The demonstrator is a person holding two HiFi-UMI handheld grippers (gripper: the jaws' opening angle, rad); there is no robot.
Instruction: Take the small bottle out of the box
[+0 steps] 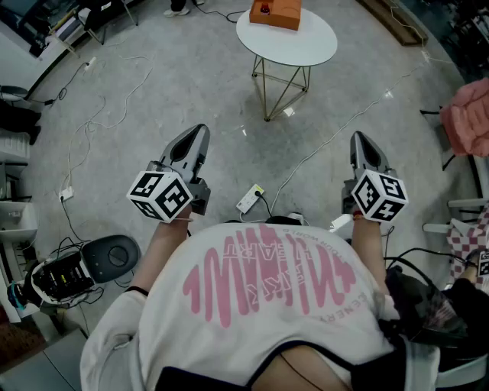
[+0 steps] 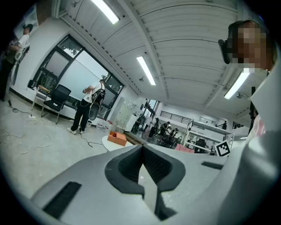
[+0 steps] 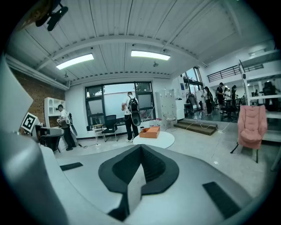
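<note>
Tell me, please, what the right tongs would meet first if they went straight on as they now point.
Probably the round white table with the orange box; depth is unclear.

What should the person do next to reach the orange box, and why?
Probably step forward toward the white round table: the orange box sits on it, far ahead of the left gripper and right gripper, which are both shut and hold nothing.
</note>
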